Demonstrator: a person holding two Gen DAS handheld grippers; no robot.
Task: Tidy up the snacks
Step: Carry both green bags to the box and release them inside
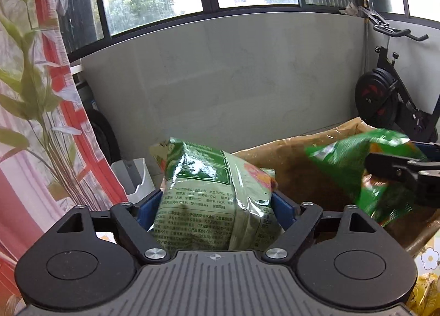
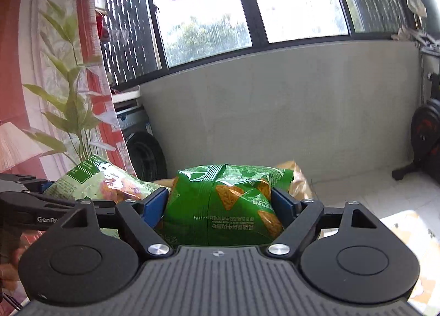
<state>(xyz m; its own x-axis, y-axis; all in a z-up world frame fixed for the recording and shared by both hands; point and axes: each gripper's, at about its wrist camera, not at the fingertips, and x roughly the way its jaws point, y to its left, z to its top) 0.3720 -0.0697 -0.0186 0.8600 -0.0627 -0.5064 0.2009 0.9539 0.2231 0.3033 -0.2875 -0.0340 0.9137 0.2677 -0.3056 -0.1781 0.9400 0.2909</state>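
Pale green film, printed with dense text on its back, fills the gap between the blue pads (image 1: 150,210) of the left gripper (image 1: 217,208): the pale green snack bag (image 1: 209,195) is pinched at its lower half, the fingers drawn in about halfway and pressing both sides so the plastic creases. The bag stands nearly upright, its sealed top edge pointing away from the camera. Just behind and to its right sits the open brown paper bag (image 1: 288,167), its rim level with the held packet's middle. The right gripper (image 2: 221,204) holds a bright green chip bag (image 2: 220,200) showing triangular chips on its front, its blue pads (image 2: 154,204) squeezing the packet's sides at a similar half-closed width. In the left wrist view this chip bag (image 1: 354,167) hangs over the paper bag's opening, blurred, with the right gripper (image 1: 407,173) entering from the right edge. In the right wrist view the pale green snack bag (image 2: 101,181) appears at left, beside a leaf-patterned curtain (image 2: 63,82); an exercise bike (image 1: 390,93) stands against the grey wall (image 1: 247,76).
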